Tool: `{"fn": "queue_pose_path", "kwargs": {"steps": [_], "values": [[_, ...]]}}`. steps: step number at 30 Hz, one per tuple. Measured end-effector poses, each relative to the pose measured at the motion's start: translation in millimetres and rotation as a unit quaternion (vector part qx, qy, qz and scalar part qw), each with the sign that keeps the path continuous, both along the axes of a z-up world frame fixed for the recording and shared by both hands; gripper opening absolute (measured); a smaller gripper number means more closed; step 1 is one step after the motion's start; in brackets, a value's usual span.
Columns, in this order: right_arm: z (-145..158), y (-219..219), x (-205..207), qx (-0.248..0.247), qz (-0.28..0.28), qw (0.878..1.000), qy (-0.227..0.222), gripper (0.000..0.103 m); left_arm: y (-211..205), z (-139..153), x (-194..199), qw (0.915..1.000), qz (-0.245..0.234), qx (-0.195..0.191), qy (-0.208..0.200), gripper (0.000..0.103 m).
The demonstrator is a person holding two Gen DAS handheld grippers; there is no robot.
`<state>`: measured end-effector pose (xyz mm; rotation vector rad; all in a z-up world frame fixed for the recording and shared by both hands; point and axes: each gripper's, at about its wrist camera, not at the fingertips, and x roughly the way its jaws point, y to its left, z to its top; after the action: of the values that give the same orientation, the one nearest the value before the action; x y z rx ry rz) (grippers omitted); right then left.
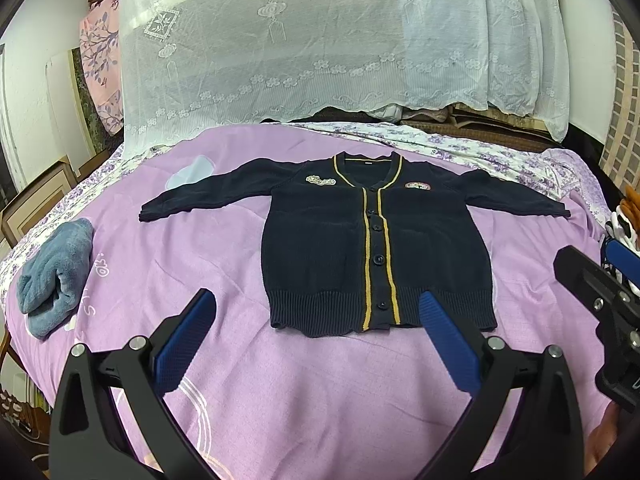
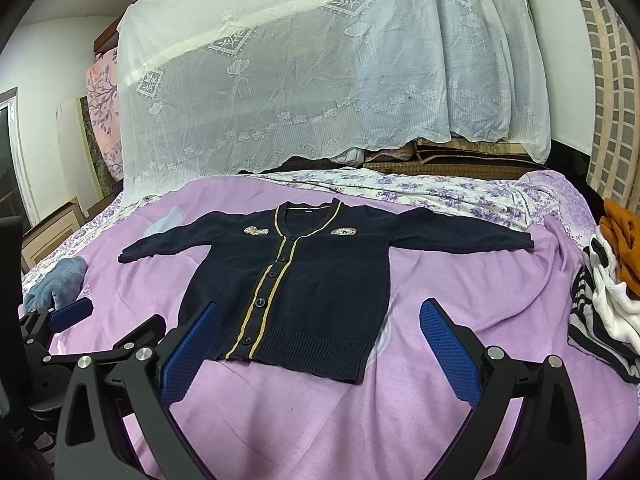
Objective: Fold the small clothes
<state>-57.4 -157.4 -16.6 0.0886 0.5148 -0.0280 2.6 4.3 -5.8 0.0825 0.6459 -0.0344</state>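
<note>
A navy knit cardigan (image 1: 376,248) with yellow placket stripes lies flat and buttoned in the middle of the lilac bedspread (image 1: 224,248), sleeves stretched out toward 9 and 3 o'clock, neckline at 12 and ribbed hem at 6. The left gripper (image 1: 320,344) hovers just short of the hem, its blue-padded jaws spread wide and holding nothing; the right pad overlaps the hem in the view, though contact is hard to judge. The right gripper (image 2: 320,348) hangs by the cardigan's 5 o'clock corner, jaws likewise spread and empty. A folded grey-blue towel (image 1: 54,276) sits at 9 o'clock near the bed's edge, well apart from the sleeve cuff. A heap of clothes (image 2: 612,296), striped, white and orange, rests at 3 o'clock. A white lace curtain (image 1: 320,40) drapes behind the bed at 12.
</note>
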Motion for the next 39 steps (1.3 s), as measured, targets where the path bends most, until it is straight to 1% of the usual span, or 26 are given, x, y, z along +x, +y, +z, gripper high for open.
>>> {"fn": "queue_pose_path", "kwargs": {"steps": [39], "values": [[-0.9,-2.7,0.6,0.005,0.002,1.0,0.002,0.1,3.5,-6.0,-1.7,1.0,-0.001,0.002,0.003,0.099]]}}
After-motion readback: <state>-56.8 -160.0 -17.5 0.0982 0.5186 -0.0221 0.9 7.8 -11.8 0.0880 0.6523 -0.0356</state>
